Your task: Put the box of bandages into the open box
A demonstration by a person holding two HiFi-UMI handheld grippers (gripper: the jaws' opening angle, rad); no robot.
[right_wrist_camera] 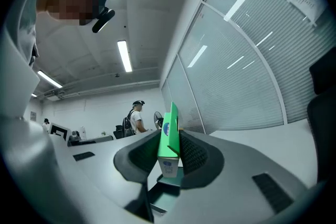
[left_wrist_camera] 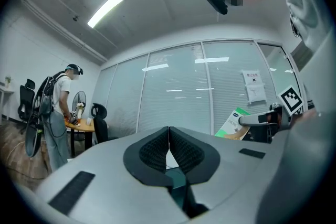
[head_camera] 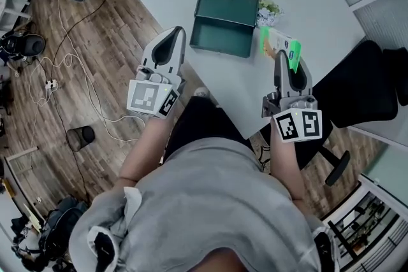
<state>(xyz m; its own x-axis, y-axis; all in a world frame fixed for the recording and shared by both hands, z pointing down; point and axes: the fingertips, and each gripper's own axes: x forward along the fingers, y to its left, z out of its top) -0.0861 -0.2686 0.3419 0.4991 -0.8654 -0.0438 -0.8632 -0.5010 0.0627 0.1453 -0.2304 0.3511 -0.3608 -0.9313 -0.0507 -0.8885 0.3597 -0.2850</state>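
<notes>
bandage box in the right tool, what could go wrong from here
The right tool grips the bandage box by one narrow end, with most of it sticking out, so it may swivel or slip on the way. The small flower sprig sits by the open box's right corner, close to the likely path; the carried box could knock it.

Grey sweatshirt (head_camera: 210, 200), black trousers (head_camera: 197, 127); left gripper (head_camera: 176, 34), right gripper (head_camera: 281, 57): grey shells, black ribbed fingers (left_wrist_camera: 152, 152), black-white marker cubes (head_camera: 153, 97).

Head view steeply above left gripper (head_camera: 176, 32), right gripper (head_camera: 286, 59); theirs upward.
</notes>
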